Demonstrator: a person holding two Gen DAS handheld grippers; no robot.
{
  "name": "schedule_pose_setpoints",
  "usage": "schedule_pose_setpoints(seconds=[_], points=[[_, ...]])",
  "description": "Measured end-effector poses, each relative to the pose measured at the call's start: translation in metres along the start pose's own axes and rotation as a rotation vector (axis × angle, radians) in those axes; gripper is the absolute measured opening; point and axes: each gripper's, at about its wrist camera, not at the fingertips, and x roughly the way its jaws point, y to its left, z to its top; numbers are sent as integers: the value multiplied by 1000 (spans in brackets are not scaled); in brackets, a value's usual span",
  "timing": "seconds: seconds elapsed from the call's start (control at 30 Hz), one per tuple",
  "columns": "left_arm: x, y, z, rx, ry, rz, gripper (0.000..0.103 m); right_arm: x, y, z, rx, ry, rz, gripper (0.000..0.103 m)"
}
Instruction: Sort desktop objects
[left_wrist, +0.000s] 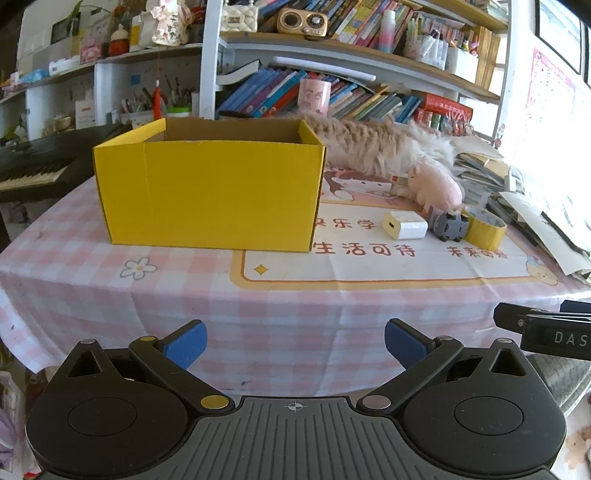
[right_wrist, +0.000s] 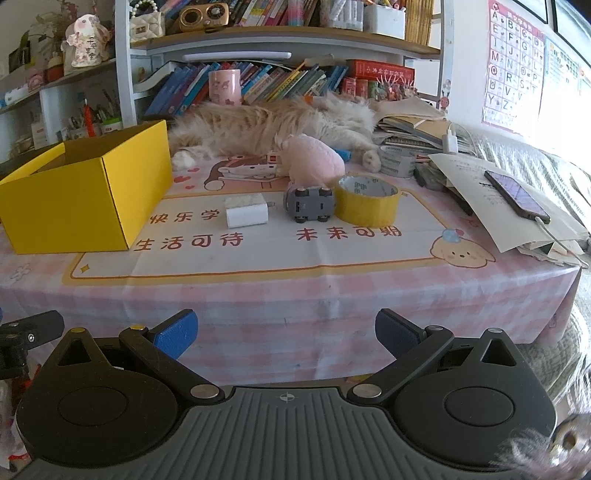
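Note:
An open yellow cardboard box (left_wrist: 207, 192) (right_wrist: 81, 199) stands on the left of the pink checked tablecloth (left_wrist: 147, 295). To its right lie a white charger plug (left_wrist: 404, 225) (right_wrist: 245, 212), a grey toy car (left_wrist: 448, 226) (right_wrist: 309, 204) on its side, a roll of yellow tape (left_wrist: 484, 229) (right_wrist: 367, 203) and a pink plush pig (left_wrist: 437, 184) (right_wrist: 314, 160). My left gripper (left_wrist: 293, 345) hangs open in front of the table edge, below the box. My right gripper (right_wrist: 286, 338) is open too, short of the table's front edge, with nothing between its fingers.
A fluffy cat (left_wrist: 376, 146) (right_wrist: 266, 125) lies along the back of the table. Papers with a phone (right_wrist: 517, 197) and a grey tape roll (right_wrist: 397, 160) crowd the right side. Bookshelves (right_wrist: 277, 44) stand behind. A keyboard (left_wrist: 33, 173) sits at the left.

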Motion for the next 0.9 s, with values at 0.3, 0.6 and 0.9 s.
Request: schedule_pose_setpoints(seconds=[0.3,0.6,0.9], points=[[2,1,-1,-21,19,-18,103,0,0,0,-4,-1,-2,103],[1,3,0,-24,22,-25,103,1,5,0,-15,1,4,103],[2,2,0,-21,32,-26,103,0,4,1,-11,6,-10,103]])
